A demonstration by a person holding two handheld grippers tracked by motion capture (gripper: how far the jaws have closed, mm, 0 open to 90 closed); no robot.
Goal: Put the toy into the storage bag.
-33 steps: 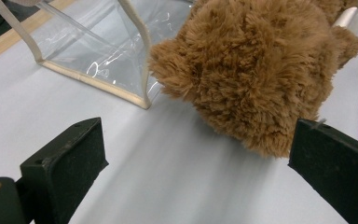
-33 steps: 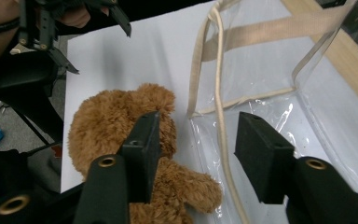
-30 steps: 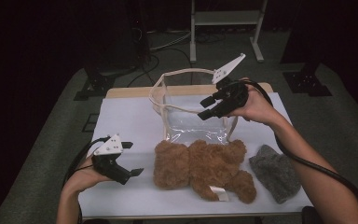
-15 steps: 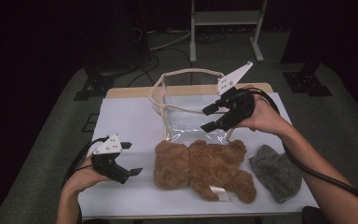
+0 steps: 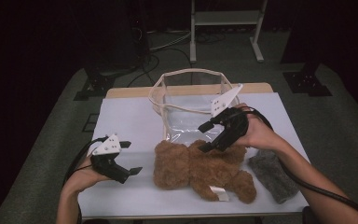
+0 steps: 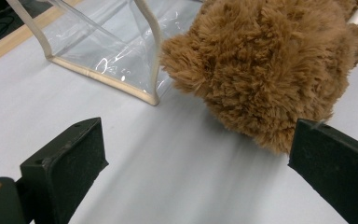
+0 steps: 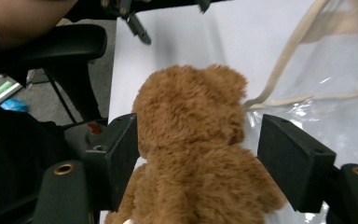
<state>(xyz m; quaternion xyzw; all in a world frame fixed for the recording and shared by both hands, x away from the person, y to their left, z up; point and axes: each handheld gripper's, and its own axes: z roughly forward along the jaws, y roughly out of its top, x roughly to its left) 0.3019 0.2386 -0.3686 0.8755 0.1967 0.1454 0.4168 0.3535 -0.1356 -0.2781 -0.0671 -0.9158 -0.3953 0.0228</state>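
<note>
Brown teddy bear (image 5: 200,170) lying near table (image 5: 130,116) front edge, right tongs (image 5: 206,136) jaws just opening, straddling bear, not gripping, left tongs (image 5: 128,158) wide open, empty, clear bag (image 5: 186,107) behind bear

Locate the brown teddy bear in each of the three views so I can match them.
High view: teddy bear lies bottom centre, in front of the clear bag.
Left gripper view: upper right, beside the bag's corner.
Right gripper view: centre, between the black jaws.
Shared landmark: the clear bag's beige trim.
</note>
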